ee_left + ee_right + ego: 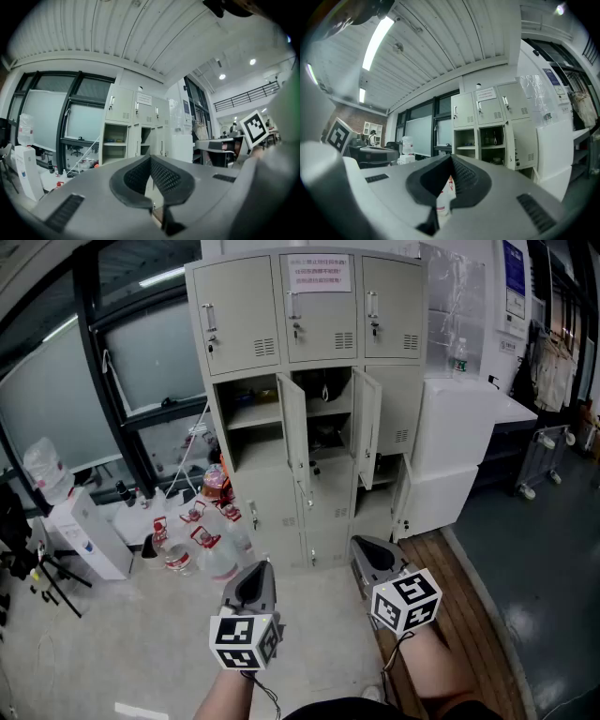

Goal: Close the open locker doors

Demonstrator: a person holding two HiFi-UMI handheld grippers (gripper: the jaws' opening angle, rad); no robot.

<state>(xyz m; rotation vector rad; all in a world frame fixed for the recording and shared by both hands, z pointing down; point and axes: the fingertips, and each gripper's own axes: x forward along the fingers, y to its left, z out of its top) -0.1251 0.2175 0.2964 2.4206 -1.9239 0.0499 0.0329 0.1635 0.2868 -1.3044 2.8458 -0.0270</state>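
Approaching the locker cabinet (246, 486), we carry both grippers low and well apart from it, so no door is touched yet. The left gripper (260, 568) and the right gripper (360, 544) each have their jaws pressed together on nothing, which suits pushing rather than grasping. We judge the step in hand to be the walk-up. To do it well, we would step close, lay the closed jaw tips flat on a door's outer face near its free edge, and swing it steadily until it seats in the frame. We count one cabinet and two grippers. Three doors stand open: the middle-row left door (292, 432), the middle-row centre door (366, 427) and the lower right door (403, 501), which sits lowest and probably calls for a stoop. The three top doors (319, 306) are shut. Water jugs (211, 554) cluster on the floor at the cabinet's left; we cannot count them reliably.
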